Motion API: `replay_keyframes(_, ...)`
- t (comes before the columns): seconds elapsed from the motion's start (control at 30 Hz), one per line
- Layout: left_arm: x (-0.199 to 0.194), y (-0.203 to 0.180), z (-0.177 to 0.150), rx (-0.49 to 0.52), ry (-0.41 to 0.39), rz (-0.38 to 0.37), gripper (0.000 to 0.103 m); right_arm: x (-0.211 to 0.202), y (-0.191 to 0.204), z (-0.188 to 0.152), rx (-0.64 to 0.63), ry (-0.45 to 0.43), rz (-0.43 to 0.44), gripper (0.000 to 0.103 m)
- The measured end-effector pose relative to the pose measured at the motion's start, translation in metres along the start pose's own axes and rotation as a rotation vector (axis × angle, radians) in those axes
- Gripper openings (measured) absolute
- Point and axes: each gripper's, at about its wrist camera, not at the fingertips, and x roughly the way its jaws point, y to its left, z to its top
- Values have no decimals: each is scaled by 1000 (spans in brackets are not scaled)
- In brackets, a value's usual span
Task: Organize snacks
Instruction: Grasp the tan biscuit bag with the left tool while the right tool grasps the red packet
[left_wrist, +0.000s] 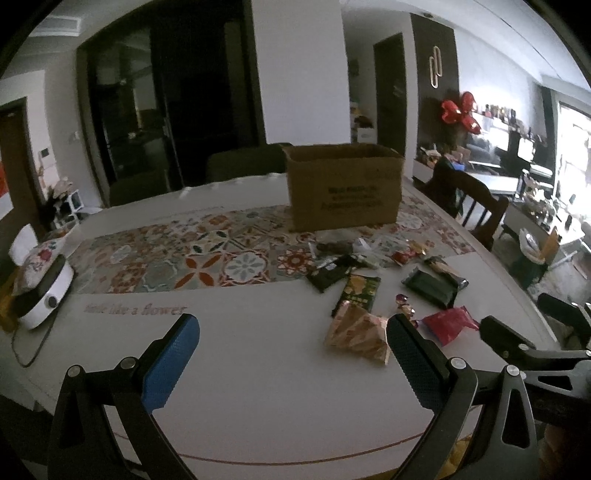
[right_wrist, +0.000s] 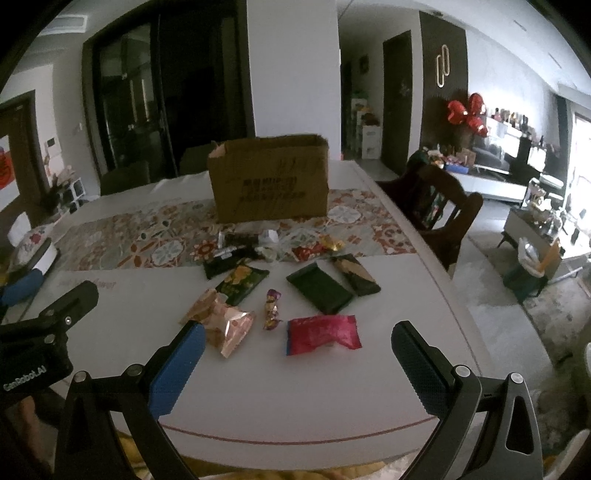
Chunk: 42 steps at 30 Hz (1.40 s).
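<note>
Several snack packets lie scattered on the white table (right_wrist: 295, 398). Nearest are a red packet (right_wrist: 323, 334), a pink-gold packet (right_wrist: 225, 325) and a small twisted candy (right_wrist: 271, 304). Behind them lie a dark green packet (right_wrist: 319, 288), a green-yellow packet (right_wrist: 242, 280) and more small wrappers. An open cardboard box (right_wrist: 269, 177) stands on the patterned runner behind the snacks. My right gripper (right_wrist: 297, 336) hovers open just above and in front of the red packet. My left gripper (left_wrist: 291, 328) is open over bare table, left of the pink-gold packet (left_wrist: 356, 332). The box (left_wrist: 345, 184) also shows there.
A white round appliance (left_wrist: 44, 295) with a cord and a floral cushion sits at the table's left edge. A dark wooden chair (right_wrist: 436, 206) stands at the right side. The patterned runner (left_wrist: 184, 254) crosses the table. The table's front edge curves close below both grippers.
</note>
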Motion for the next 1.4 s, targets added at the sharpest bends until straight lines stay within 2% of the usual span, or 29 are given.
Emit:
replay_keyframes(0.13, 17, -6, 2, 16, 31, -39, 102, 21, -6, 0, 11, 47, -1, 101)
replay_keyframes(0.4, 67, -26, 1, 58, 152, -159, 98, 57, -16, -2, 22, 117, -5, 101)
replay_keyframes(0.8, 117, -51, -5, 114, 297, -260, 95, 103, -29, -4, 48, 213, -4, 98)
replay_keyframes(1.27, 151, -60, -12, 123, 358, -264, 92, 133, -36, -9, 60, 279, 0, 88)
replay_keyframes(1.4, 160, -62, -14, 125, 373, -259, 84, 139, -38, -11, 74, 299, 10, 85)
